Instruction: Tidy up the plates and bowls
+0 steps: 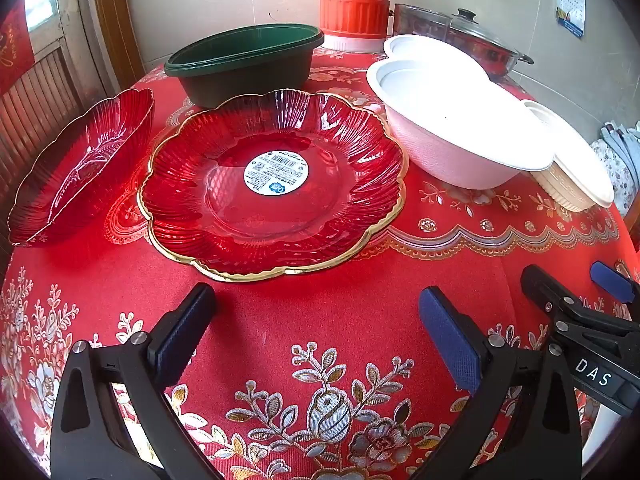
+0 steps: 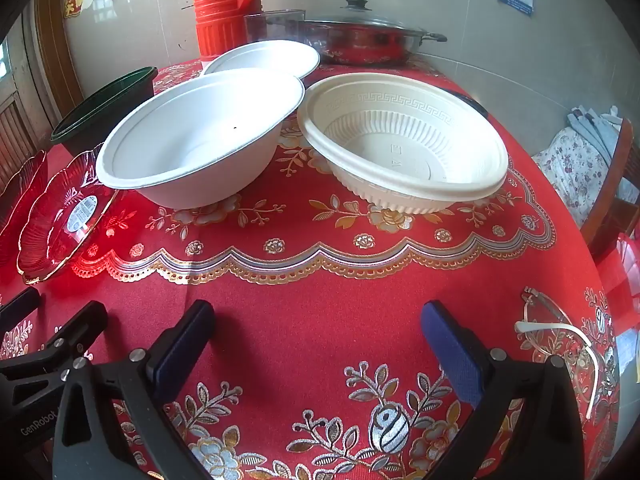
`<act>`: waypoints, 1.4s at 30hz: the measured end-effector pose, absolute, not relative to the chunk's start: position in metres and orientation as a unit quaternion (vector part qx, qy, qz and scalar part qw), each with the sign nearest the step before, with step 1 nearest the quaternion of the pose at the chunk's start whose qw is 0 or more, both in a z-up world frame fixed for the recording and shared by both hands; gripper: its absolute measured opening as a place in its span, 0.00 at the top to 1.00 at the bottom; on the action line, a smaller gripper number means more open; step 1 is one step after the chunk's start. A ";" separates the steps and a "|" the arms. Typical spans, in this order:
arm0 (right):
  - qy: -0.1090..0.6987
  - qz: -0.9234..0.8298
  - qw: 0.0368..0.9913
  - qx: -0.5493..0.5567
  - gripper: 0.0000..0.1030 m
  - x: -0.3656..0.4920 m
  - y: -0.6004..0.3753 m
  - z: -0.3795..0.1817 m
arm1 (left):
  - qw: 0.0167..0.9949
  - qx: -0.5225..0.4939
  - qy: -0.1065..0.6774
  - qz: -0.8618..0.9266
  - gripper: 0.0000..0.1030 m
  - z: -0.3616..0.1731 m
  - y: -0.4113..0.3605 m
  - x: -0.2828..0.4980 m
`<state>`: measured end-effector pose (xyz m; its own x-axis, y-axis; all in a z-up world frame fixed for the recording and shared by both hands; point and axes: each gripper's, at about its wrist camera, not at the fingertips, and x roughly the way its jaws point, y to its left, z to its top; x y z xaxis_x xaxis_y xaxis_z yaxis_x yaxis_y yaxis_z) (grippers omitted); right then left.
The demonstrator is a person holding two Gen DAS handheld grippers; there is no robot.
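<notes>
A red glass plate with a gold rim and a round sticker (image 1: 276, 184) lies in front of my left gripper (image 1: 316, 312), which is open and empty above the cloth. A second red glass dish (image 1: 80, 168) sits to its left, a dark green bowl (image 1: 248, 64) behind. A white bowl (image 2: 200, 136) and a cream ribbed bowl (image 2: 404, 144) stand ahead of my right gripper (image 2: 316, 324), open and empty. A white plate (image 2: 264, 58) lies behind them. The red plate (image 2: 64, 216) shows at the left of the right wrist view.
A red floral cloth (image 2: 320, 280) covers the table. An orange thermos (image 1: 352, 0) and a lidded steel pot (image 2: 360, 36) stand at the back by the wall. Glasses (image 2: 560, 340) lie at the right. A chair with patterned cloth (image 2: 580, 168) stands beside the table.
</notes>
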<state>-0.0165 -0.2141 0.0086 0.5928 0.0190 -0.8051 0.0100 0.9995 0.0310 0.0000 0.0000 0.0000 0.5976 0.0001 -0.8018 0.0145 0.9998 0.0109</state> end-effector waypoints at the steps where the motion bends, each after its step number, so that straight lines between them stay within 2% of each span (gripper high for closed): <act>1: 0.451 0.002 0.892 0.016 0.00 -0.017 -0.214 0.009 | 0.894 0.008 0.449 -0.004 0.01 0.000 0.000 0.000; 42: 0.475 0.048 0.879 -0.007 0.00 -0.024 -0.218 0.011 | 0.890 0.012 0.455 -0.011 0.01 -0.001 0.003 -0.007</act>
<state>-0.0242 -0.2177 0.0109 0.5445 0.0773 -0.8352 -0.0910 0.9953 0.0328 -0.0069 0.0028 -0.0005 0.5859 -0.0095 -0.8103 0.0307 0.9995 0.0105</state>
